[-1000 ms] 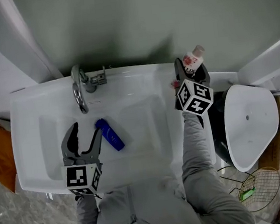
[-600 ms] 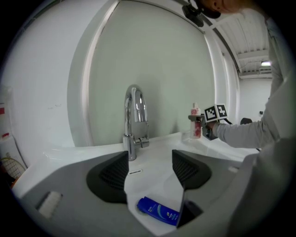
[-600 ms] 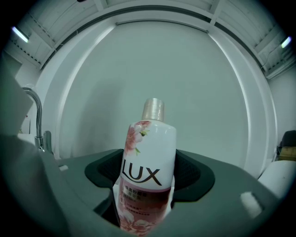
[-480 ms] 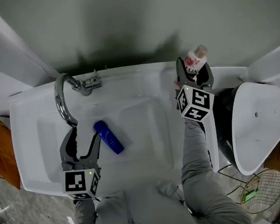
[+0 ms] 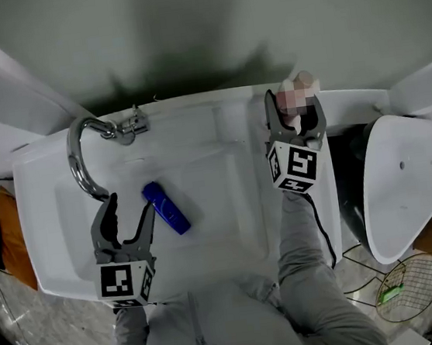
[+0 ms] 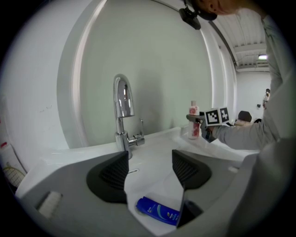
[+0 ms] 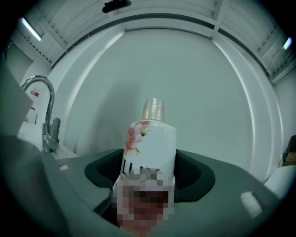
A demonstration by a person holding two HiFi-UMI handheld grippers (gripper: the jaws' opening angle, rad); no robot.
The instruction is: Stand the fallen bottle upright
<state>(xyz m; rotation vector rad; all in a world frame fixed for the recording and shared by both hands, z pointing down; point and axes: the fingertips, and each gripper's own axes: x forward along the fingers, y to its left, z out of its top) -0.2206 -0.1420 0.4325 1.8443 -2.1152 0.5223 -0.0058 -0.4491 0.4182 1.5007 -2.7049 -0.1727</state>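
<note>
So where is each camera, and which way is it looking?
Head view: on the person's head, looking steeply down at the sink; grey sleeves, left gripper and right gripper show.
Left gripper view: on the left gripper, facing the faucet over the lying blue bottle; its open jaws show.
Right gripper view: on the right gripper, facing the wall; its jaws clamp the upright white bottle.
All three share the faucet.

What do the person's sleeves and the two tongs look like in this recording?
The left tongs and right tongs are dark grey, with curved jaws and black ribbed pads. Each carries a white cube with black square markers. A thin black cable runs from the right one along the arm. The sleeves are light grey.
</note>
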